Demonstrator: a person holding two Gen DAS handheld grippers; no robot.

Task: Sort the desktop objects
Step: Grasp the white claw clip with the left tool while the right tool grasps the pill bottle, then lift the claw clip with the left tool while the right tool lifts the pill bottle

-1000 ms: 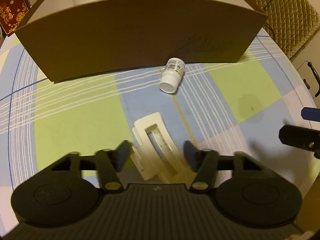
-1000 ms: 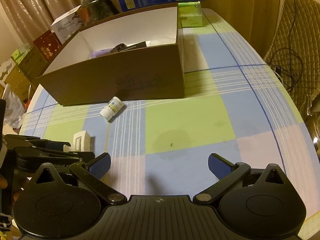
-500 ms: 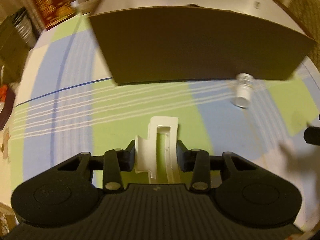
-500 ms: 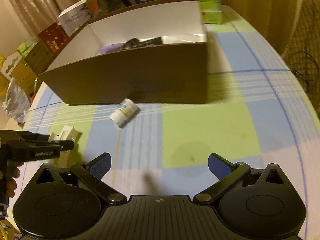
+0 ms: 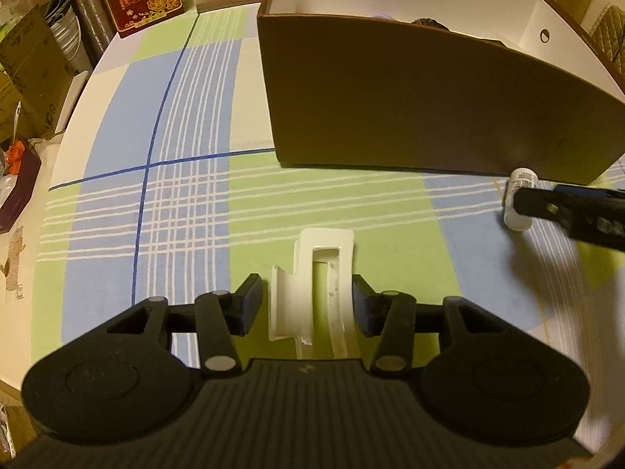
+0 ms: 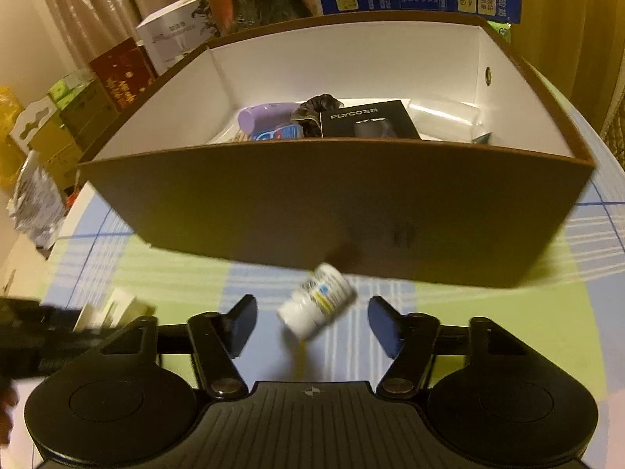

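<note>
The right claw (image 6: 312,322), jaws just closing but not touching, straddles the small bottle (image 6: 316,306) lying slantwise before the box (image 6: 332,215).

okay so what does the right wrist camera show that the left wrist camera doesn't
Only the right wrist view looks into the cardboard box: a black FLYCO package, a purple item, a dark crumpled thing.

Only the left wrist view shows the white plastic piece clearly, between the left gripper fingers, with a gap on one side.

Both show the box, the checked tablecloth, and the small white bottle lying on its side, between the right gripper fingers, untouched.
</note>
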